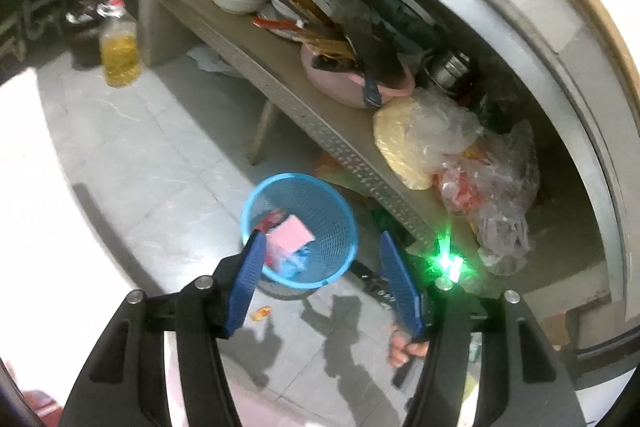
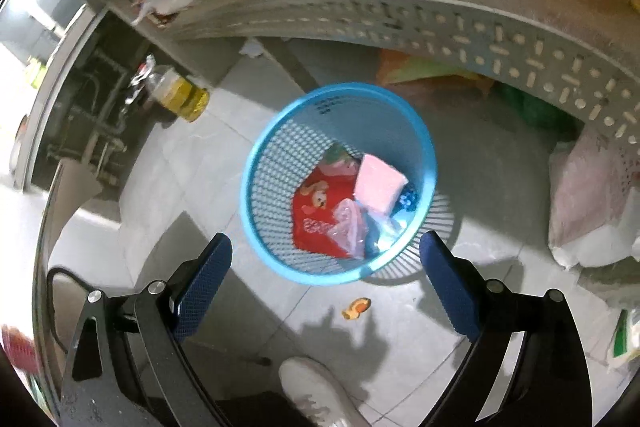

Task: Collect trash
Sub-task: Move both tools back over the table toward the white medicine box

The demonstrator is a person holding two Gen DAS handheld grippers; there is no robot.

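Both grippers, left gripper and right gripper, spread and empty above round blue mesh plastic wastebasket holding wrappers; small orange scrap lies on floor just beside it: lower right gripper, straddle scrap, pinch squarely.

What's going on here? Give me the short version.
A person is tidying trash with a claw in each hand. Both the left claw and the right claw hang open and empty above a blue basket on the tiled floor. The basket already holds a red wrapper, a pink packet and some clear plastic. A small orange scrap still lies on the floor in front of the basket, near the person's white shoe.
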